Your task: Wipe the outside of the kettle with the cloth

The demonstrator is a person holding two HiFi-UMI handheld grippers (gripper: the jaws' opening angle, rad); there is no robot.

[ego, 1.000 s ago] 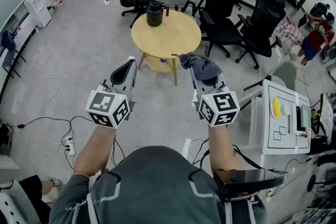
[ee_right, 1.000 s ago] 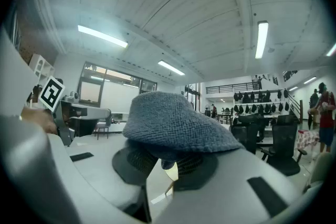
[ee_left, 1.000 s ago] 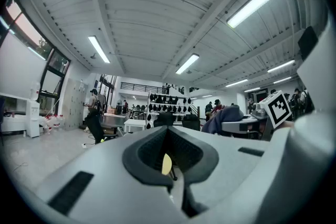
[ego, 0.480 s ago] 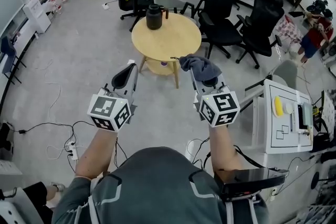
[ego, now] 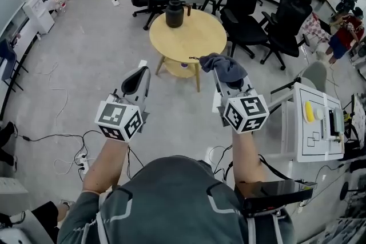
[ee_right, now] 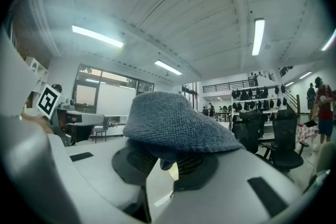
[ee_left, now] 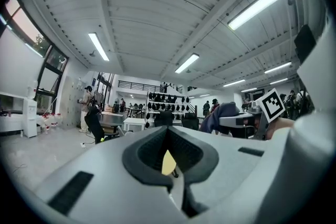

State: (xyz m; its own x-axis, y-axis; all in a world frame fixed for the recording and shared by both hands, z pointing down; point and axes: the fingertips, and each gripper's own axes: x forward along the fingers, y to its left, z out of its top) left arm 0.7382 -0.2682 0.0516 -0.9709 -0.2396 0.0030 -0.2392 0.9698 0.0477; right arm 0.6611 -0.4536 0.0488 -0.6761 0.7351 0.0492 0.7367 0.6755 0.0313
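A black kettle (ego: pixel 174 13) stands at the far edge of a round wooden table (ego: pixel 189 37), well ahead of both grippers. My right gripper (ego: pixel 224 74) is shut on a grey-blue cloth (ego: pixel 223 67), which drapes over its jaws; the same cloth (ee_right: pixel 173 123) fills the middle of the right gripper view. My left gripper (ego: pixel 137 78) is held level beside it, to the left, shut with nothing between its jaws (ee_left: pixel 168 162). Both are held over the floor, short of the table.
Black office chairs (ego: pixel 247 23) crowd behind and to the right of the table. A white stand (ego: pixel 314 128) with a yellow object on it sits close on my right. Cables and a power strip (ego: pixel 80 160) lie on the floor at left.
Both grippers have drifted a little toward the table, the right one shifting rightward in the head view. The cloth stays clamped in the right gripper; the left stays shut.
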